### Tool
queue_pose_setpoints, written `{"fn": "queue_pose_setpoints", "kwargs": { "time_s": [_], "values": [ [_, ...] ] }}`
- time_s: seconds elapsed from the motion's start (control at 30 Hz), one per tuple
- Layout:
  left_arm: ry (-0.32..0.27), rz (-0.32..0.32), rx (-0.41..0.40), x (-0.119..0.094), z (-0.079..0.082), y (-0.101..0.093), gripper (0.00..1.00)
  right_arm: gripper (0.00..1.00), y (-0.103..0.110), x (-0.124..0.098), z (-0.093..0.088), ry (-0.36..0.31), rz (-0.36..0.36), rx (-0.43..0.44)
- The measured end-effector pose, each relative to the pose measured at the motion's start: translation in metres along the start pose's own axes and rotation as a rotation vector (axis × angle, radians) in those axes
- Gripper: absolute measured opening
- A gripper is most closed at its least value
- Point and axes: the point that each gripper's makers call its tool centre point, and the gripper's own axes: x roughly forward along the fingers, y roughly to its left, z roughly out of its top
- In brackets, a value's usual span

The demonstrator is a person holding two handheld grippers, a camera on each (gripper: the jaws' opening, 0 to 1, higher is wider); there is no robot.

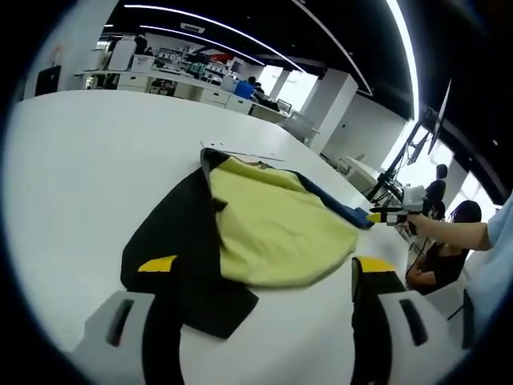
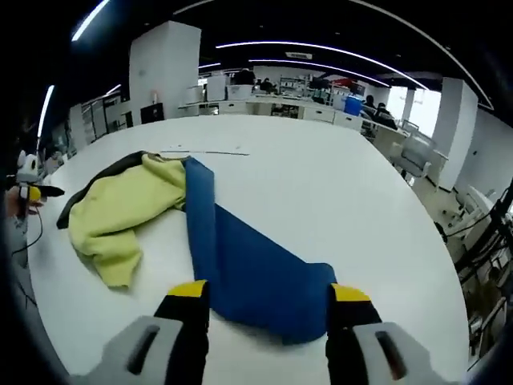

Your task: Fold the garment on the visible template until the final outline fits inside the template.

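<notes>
Where the white table (image 2: 337,192) is widest, the garment (image 2: 240,257) lies crumpled, unfolded.

In the right gripper view its blue panel runs long from the yellow-green heap (image 2: 120,212) towards the near edge, ending between the spread jaws of the right gripper (image 2: 264,309), which grip nothing. In the left gripper view a black part (image 1: 180,241) lies beside the yellow-green part, its corner between the wide-open, empty jaws of the left gripper (image 1: 264,277). The other gripper is at the table's right edge, held by a hand (image 1: 425,224), just beside the blue tip.
</notes>
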Motion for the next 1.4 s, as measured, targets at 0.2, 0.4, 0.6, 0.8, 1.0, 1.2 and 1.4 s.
{"fn": "queue_pose_setpoints", "kwargs": {
  "time_s": [0.2,0.4,0.6,0.8,1.0,1.2,1.4],
  "values": [
    [0.000,-0.003,-0.003,0.001,-0.001,-0.001,0.85,0.44,-0.049,0.000,-0.001,0.002,-0.117,0.206],
    [-0.002,0.002,-0.010,0.000,-0.002,-0.001,0.84,0.29,-0.072,0.007,-0.019,0.073,-0.191,0.242],
    [0.001,0.002,-0.017,0.000,-0.005,-0.002,0.84,0.27,-0.060,0.018,-0.029,0.117,-0.175,0.220],
    [0.008,0.006,-0.012,-0.002,-0.005,-0.001,0.84,0.22,-0.055,0.027,-0.031,0.124,-0.170,0.211],
    [0.013,0.013,-0.016,-0.002,-0.007,0.001,0.84,0.00,-0.048,0.033,-0.029,0.123,-0.148,0.174],
    [0.021,0.011,-0.016,-0.001,-0.009,0.000,0.84,0.00,-0.069,0.030,-0.014,0.104,-0.197,0.119],
    [0.031,0.015,-0.014,0.002,-0.008,0.003,0.84,0.00,-0.106,0.028,0.012,0.059,-0.267,0.143]
  ]
}}
